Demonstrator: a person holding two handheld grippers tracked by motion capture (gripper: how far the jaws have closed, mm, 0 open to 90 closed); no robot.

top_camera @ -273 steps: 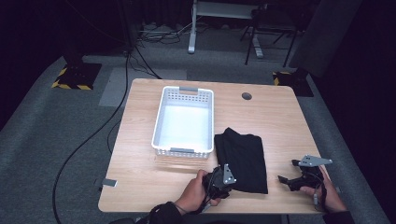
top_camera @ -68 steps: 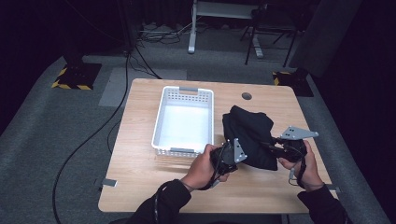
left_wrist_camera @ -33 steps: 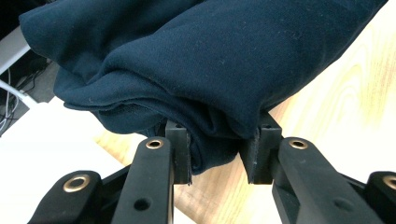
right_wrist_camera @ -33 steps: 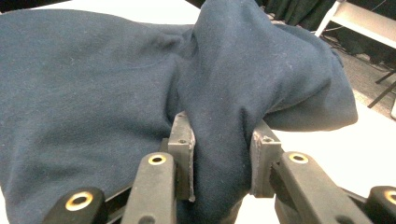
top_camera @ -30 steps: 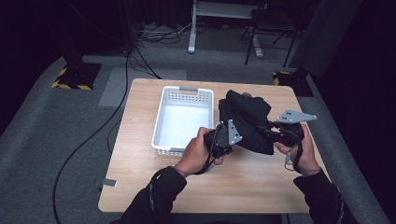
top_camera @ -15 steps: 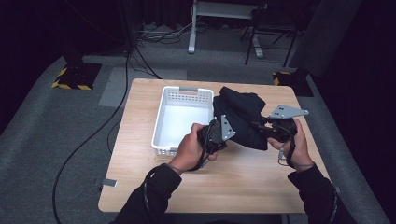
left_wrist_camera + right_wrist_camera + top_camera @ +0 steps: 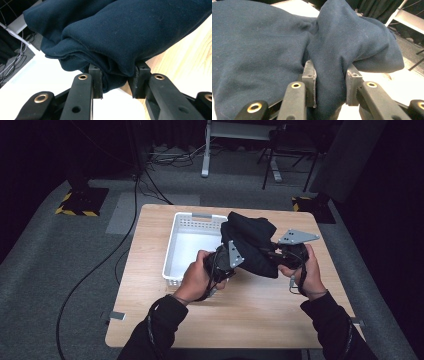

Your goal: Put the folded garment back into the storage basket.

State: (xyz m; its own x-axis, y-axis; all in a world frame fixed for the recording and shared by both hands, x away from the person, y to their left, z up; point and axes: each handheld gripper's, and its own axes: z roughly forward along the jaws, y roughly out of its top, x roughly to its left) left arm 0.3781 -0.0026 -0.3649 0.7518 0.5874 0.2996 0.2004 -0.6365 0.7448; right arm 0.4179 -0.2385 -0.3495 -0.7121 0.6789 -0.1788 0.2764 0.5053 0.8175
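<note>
Two grippers, left [image 7: 235, 257] and right [image 7: 270, 256], jaws clamped on thick folds of dark cloth [image 7: 250, 242], held above counter [image 7: 260, 315] beside white basket [image 7: 172, 252]. Soft, light, floppy, likely sagging; best pinched at bunched folds.

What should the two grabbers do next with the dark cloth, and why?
Probably carry it a little further left, over the white basket. Both the left gripper and the right gripper are clamped on the folded dark cloth, which hangs lifted above the table, overlapping just the basket's right rim. Letting go now might drop it on the edge.
</note>
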